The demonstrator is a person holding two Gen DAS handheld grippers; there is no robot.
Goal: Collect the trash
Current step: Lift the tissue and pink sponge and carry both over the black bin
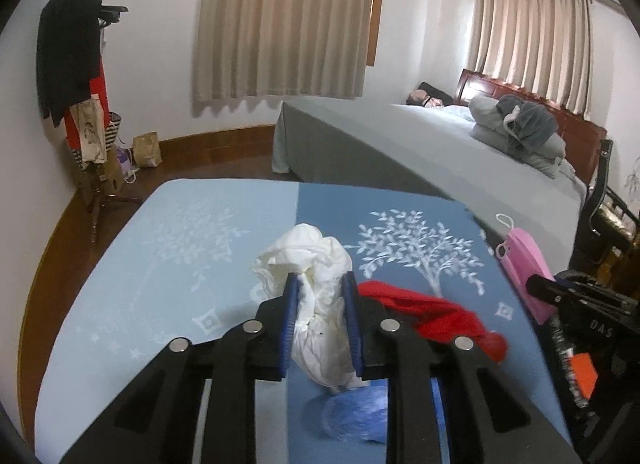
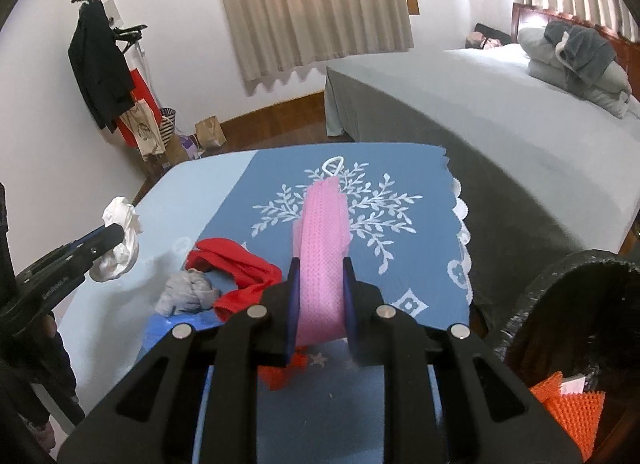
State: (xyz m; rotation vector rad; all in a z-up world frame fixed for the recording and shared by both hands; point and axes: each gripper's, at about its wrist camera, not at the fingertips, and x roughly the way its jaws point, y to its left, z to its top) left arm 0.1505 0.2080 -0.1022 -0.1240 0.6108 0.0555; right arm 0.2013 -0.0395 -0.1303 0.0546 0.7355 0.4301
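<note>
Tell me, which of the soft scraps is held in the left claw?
The crumpled white wad, pinched between the left claw fingers. The pink mesh strip sits in the right claw; the red cloth and grey wad lie on the blue tablecloth.

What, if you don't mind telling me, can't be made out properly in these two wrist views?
- Blue plastic item: left wrist view, blurred and partly hidden beneath the left claw holding the white wad.
- Orange spiky item: right wrist view, mostly covered by the right claw gripping the pink mesh piece.
- Black bin: cut off by the right edge; contents mostly dark.
</note>
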